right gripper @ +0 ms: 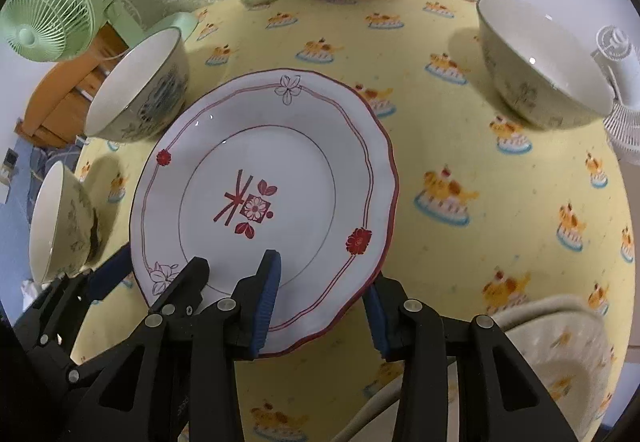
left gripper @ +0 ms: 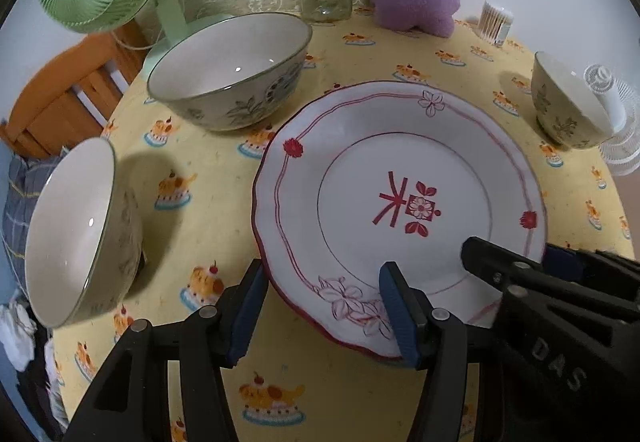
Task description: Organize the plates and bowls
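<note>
Plate (left gripper: pixel 404 197) is carried by both grippers at its near rim, tilted above the yellow tabletop (left gripper: pixel 224 201). Keep both hands moving together and level so the rim doesn't twist or slip. Left gripper (left gripper: pixel 324 306) fingers straddle the rim's left part, clamped on it; right gripper (right gripper: pixel 320 302) fingers clamp the right part. Bowls (left gripper: pixel 228 69) stand around it.
</note>
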`<state>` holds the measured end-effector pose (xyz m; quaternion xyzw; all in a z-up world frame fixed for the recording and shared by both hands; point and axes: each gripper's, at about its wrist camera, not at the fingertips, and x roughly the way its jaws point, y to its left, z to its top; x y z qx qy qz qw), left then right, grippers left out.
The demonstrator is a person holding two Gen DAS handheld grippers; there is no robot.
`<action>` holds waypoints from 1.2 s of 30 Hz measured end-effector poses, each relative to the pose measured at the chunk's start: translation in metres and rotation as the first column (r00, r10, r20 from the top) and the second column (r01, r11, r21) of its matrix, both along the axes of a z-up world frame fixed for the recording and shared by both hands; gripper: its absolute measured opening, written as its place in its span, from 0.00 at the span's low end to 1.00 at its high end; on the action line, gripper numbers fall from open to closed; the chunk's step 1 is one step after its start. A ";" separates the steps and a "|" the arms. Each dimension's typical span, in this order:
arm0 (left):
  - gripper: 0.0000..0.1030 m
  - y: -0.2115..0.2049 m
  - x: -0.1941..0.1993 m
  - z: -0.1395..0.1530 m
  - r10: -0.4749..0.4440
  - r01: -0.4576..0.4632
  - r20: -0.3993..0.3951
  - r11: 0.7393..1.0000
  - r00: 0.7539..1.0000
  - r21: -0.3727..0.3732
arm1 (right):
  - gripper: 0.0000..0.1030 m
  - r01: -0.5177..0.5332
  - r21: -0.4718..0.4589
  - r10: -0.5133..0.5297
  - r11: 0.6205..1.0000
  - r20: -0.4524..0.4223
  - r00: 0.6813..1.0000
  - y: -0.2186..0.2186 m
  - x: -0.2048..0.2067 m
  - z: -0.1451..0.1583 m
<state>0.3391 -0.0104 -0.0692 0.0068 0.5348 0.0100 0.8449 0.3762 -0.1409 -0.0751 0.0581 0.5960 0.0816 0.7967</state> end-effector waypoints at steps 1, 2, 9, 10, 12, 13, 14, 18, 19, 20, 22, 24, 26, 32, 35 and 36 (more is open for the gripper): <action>0.57 0.000 -0.001 0.001 -0.002 0.002 0.002 1.000 1.000 -0.009 | 0.44 0.002 -0.003 -0.002 1.000 -0.001 1.000 0.000 0.000 -0.001; 0.58 -0.001 -0.003 0.001 -0.006 0.006 0.003 1.000 1.000 -0.009 | 0.44 0.002 -0.014 -0.002 1.000 -0.006 1.000 -0.001 0.002 -0.002; 0.59 0.010 0.016 -0.004 0.064 -0.064 -0.011 0.996 0.998 -0.068 | 0.51 -0.025 -0.112 0.032 0.993 0.061 0.998 0.001 0.022 0.002; 0.59 0.011 0.021 -0.004 0.074 -0.075 -0.012 0.995 0.997 -0.068 | 0.52 -0.034 -0.121 0.043 0.992 0.073 0.996 0.002 0.028 0.002; 0.59 0.013 0.030 -0.005 0.083 -0.083 -0.010 0.994 0.997 -0.075 | 0.52 -0.047 -0.137 0.060 0.989 0.094 0.994 0.005 0.036 0.004; 0.59 0.014 0.033 -0.006 0.088 -0.089 -0.010 0.993 0.996 -0.072 | 0.52 -0.050 -0.137 0.063 0.989 0.094 0.994 0.007 0.040 0.003; 0.59 0.015 0.036 -0.007 0.094 -0.094 -0.009 0.993 0.996 -0.068 | 0.52 -0.049 -0.132 0.061 0.990 0.088 0.994 0.007 0.046 0.002; 0.59 0.023 0.048 -0.009 0.126 -0.126 -0.016 0.989 0.992 -0.073 | 0.53 -0.062 -0.142 0.074 0.988 0.077 0.994 0.009 0.061 -0.004; 0.59 0.025 0.049 -0.010 0.131 -0.132 -0.025 0.988 0.991 -0.084 | 0.53 -0.070 -0.147 0.081 0.987 0.072 0.994 0.011 0.064 -0.007; 0.59 0.027 0.051 -0.011 0.135 -0.138 -0.028 0.986 0.990 -0.099 | 0.52 -0.077 -0.145 0.087 0.986 0.067 0.994 0.012 0.065 -0.009; 0.59 0.030 0.052 -0.011 0.146 -0.150 -0.038 0.981 0.989 -0.121 | 0.52 -0.074 -0.137 0.086 0.988 0.083 0.993 0.011 0.067 -0.010; 0.60 0.031 0.053 -0.012 0.146 -0.149 -0.035 0.980 0.989 -0.128 | 0.52 -0.090 -0.156 0.106 0.984 0.103 0.989 0.013 0.067 -0.009; 0.60 0.031 0.054 -0.011 0.138 -0.140 -0.028 0.984 0.990 -0.114 | 0.52 -0.100 -0.174 0.120 0.980 0.113 0.986 0.015 0.069 -0.009; 0.56 0.026 0.055 -0.008 0.133 -0.136 -0.038 0.988 0.990 -0.071 | 0.52 -0.103 -0.170 0.121 0.980 0.101 0.987 0.015 0.072 -0.007; 0.53 0.024 0.055 -0.008 0.108 -0.112 -0.054 0.991 0.993 -0.079 | 0.50 -0.106 -0.168 0.122 0.980 0.089 0.989 0.014 0.071 -0.006; 0.53 0.024 0.055 -0.008 0.102 -0.107 -0.063 0.991 0.993 -0.078 | 0.50 -0.105 -0.165 0.120 0.981 0.084 0.989 0.014 0.069 -0.006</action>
